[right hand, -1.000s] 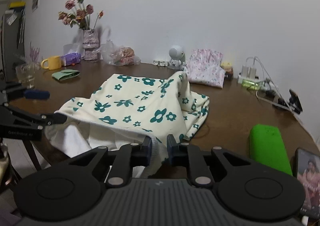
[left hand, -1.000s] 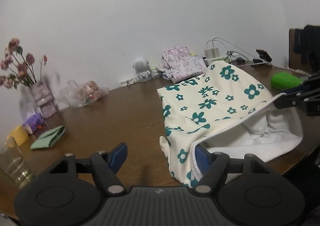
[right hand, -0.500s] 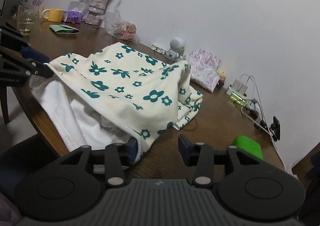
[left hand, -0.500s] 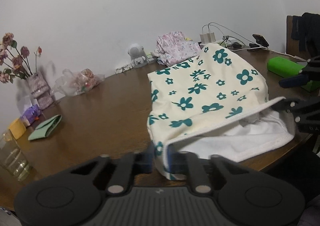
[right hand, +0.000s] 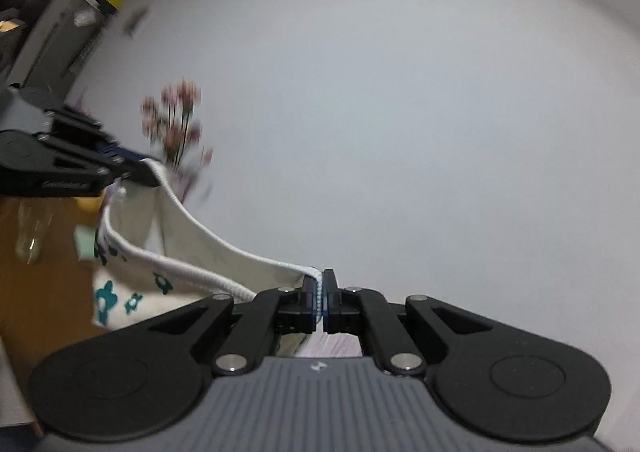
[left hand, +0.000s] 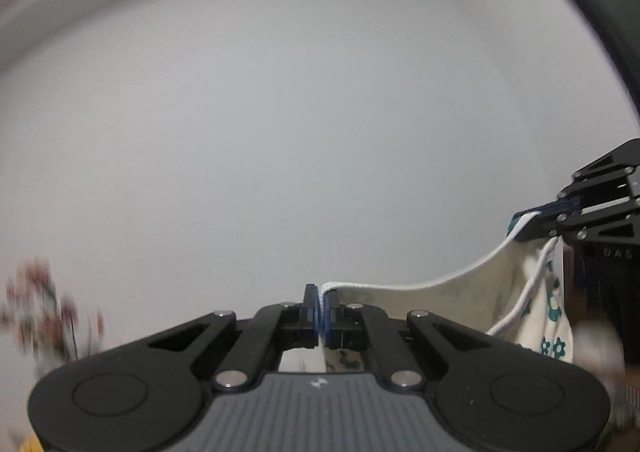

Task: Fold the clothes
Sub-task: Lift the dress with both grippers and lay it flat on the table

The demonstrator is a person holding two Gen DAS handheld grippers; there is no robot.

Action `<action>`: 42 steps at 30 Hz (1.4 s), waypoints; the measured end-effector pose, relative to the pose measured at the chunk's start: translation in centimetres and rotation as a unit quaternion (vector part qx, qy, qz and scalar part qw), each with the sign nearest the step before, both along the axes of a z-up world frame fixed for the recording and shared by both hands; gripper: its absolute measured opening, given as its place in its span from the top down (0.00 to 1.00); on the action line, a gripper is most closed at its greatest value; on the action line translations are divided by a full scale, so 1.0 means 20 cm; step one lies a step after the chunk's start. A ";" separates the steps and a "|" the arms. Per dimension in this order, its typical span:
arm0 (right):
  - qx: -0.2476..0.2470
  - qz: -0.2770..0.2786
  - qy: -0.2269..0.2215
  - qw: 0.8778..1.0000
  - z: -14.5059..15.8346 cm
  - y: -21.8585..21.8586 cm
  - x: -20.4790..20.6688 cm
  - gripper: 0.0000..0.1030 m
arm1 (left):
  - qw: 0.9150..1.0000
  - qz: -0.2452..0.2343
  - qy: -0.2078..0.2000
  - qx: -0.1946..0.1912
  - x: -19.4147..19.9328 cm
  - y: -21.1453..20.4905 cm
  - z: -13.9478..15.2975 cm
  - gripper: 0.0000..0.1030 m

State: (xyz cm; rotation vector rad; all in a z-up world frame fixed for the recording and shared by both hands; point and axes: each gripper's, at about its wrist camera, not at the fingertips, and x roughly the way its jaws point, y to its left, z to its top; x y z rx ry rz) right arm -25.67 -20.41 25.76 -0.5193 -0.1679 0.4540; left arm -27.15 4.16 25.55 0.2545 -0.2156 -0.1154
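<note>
Both the left gripper (left hand: 321,312) and right gripper (right hand: 322,298) are clamped on the floral garment's (right hand: 132,272) white hem, hanging above the counter (right hand: 36,292); such thin pinches could slip, dropping it crumpled.

We see a plain white wall (right hand: 420,112) filling most of both views. In the right wrist view, blurred pink flowers (right hand: 176,128) stand against it on the left. Below them lies a brown wooden table (right hand: 48,292), with a clear glass (right hand: 30,232) near its left edge, something yellow (right hand: 90,202) behind it, and a pale green item (right hand: 85,242) just right of the glass. Far up on the left, shelving (right hand: 44,12) shows, blurred.
</note>
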 end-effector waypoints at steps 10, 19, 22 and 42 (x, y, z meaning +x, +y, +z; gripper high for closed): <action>0.012 0.029 -0.071 0.997 0.69 0.07 0.12 0.98 | 0.997 0.007 -0.076 -0.024 0.26 0.03 0.55 0.99; -0.004 -0.009 0.097 0.995 0.38 0.22 1.09 0.98 | 0.996 0.047 0.079 -0.013 1.14 0.03 0.22 0.98; -0.022 -0.046 0.187 0.981 0.11 0.29 1.55 0.90 | 0.976 0.062 0.206 -0.008 1.54 0.01 -0.06 0.70; -0.010 -0.052 0.454 0.890 -1.13 0.10 0.98 0.40 | 0.882 -0.038 0.470 -0.017 0.78 0.04 -1.12 0.22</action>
